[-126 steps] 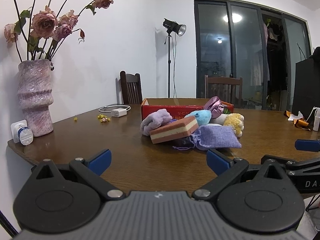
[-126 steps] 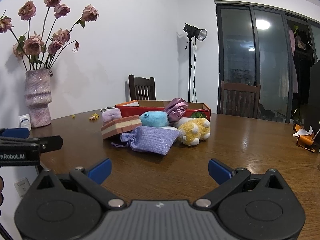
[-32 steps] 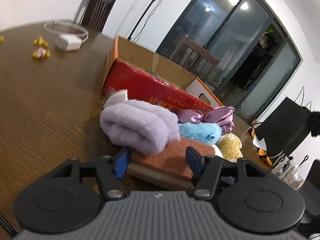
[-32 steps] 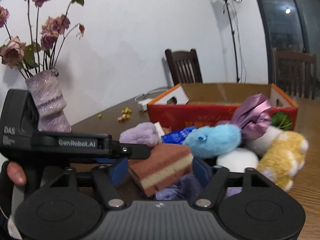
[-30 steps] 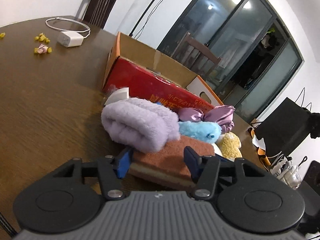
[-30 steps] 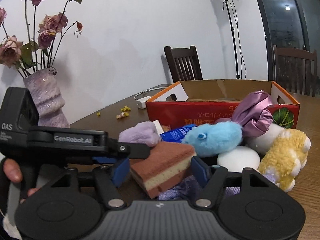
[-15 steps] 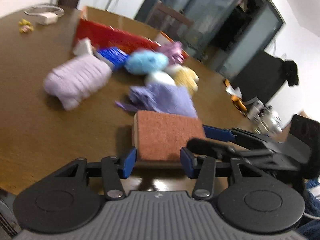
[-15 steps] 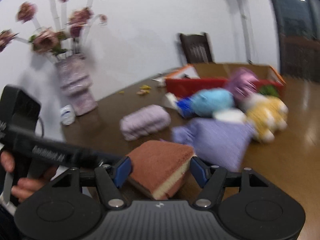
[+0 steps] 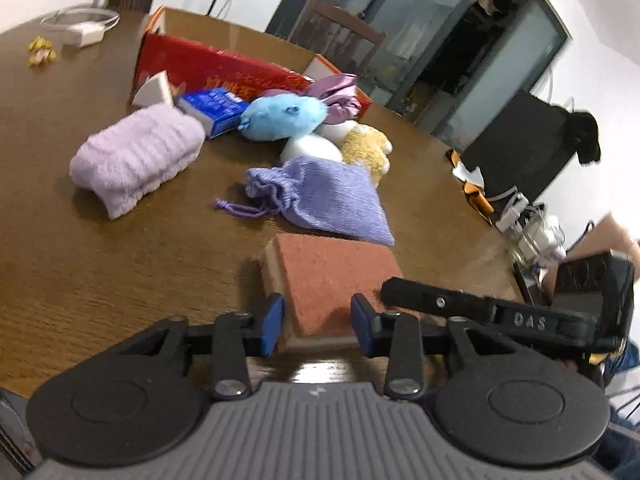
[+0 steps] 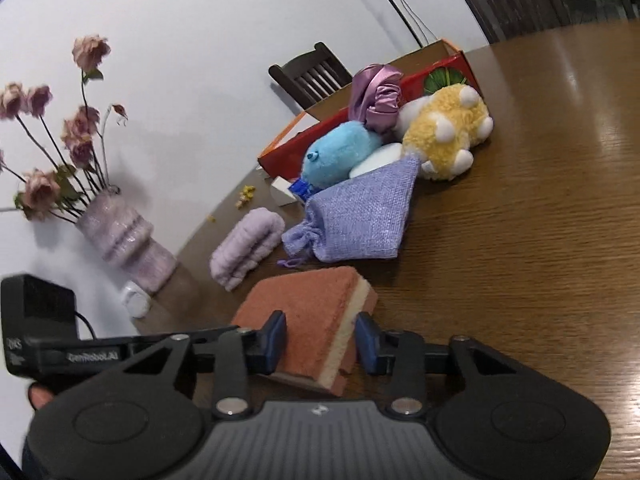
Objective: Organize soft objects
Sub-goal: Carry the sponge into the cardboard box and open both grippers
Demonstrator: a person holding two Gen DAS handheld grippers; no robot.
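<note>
Since a second ago the sponge (image 9: 332,280) has come off the pile toward the table's (image 9: 100,272) near edge, leaving the lilac pouch (image 9: 328,200) and rolled purple towel (image 9: 136,158) uncovered. Both claws now close on it at once: the left gripper (image 9: 317,322) pinches its near end from one side, angled down at the tabletop, while the right gripper (image 10: 320,344), rolled to a tilt, squeezes the other end. Beyond lie the blue plush (image 9: 284,116), yellow plush (image 10: 444,136) and red box (image 9: 208,66).
</note>
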